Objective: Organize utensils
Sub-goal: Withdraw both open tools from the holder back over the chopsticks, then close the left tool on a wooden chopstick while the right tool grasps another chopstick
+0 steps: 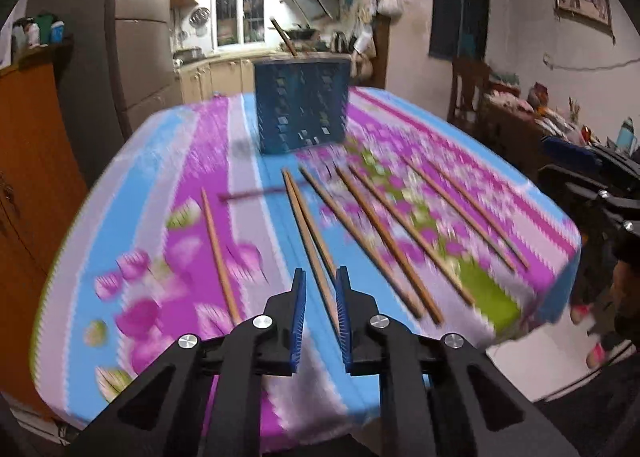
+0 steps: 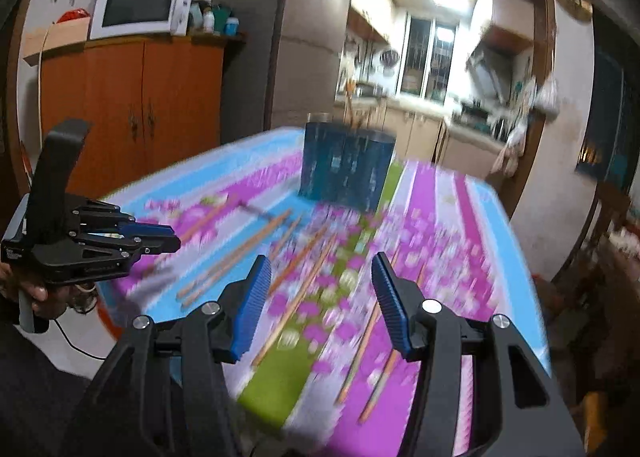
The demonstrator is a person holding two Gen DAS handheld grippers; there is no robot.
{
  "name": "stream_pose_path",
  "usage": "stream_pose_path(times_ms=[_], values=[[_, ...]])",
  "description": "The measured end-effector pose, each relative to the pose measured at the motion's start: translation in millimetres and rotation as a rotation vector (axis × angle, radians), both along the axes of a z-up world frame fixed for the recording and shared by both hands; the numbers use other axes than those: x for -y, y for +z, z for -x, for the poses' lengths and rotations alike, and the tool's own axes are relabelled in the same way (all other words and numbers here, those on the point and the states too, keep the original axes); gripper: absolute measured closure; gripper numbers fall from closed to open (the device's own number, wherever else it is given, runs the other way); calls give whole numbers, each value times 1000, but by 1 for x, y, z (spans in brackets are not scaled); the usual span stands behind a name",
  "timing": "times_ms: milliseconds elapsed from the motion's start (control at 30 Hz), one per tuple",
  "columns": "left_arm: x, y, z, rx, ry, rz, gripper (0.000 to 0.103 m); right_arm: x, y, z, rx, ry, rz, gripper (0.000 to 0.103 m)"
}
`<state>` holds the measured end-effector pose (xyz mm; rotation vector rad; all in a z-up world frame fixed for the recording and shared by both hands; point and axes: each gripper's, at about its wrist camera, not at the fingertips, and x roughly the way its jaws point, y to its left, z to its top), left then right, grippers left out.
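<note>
Chopsticks on the flowery table

The left gripper (image 1: pixel 321 281) has its jaws close together, with nothing pinched. The right gripper (image 2: pixel 320 273) is wide apart and empty. Wooden chopsticks (image 1: pixel 384 235) lie spread on the tablecloth (image 1: pixel 160 161), near the blue holder (image 1: pixel 302 107) behind them.

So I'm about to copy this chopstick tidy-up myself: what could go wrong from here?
The left gripper lines up with two touching chopsticks, so it may pinch both or scissor them apart. The blue holder looks light and might tip when sticks are dropped in. The patterned tablecloth could bunch if the gripper scrapes it.
</note>
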<state>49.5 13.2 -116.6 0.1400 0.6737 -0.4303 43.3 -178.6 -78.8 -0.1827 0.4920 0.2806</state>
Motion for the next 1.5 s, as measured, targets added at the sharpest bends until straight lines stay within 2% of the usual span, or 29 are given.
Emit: stream_pose_path(times_ms=[167,367,600,1000,1133,1200,1333,1500], values=[[3,-14,6,14,0,-7,86,9,-30,5,-94,-27,-89,53],[5,-23,-2,-17,0,-15,86,16,-46,16,-119,-39,-114,53],[11,-37,-10,-40,28,-48,86,9,-50,19,-118,-6,-97,52],[10,-37,-18,-52,48,-19,86,10,-53,17,-136,4,-114,52],[12,-39,-19,-39,54,-40,86,10,-53,17,-135,5,-117,52],[11,-40,-23,-35,112,-87,86,10,-52,17,-136,5,-118,52],[-2,-40,-26,-69,161,-33,86,10,-51,17,-131,8,-117,52],[2,-31,-18,-47,110,5,86,11,-51,17,-132,15,-125,52]])
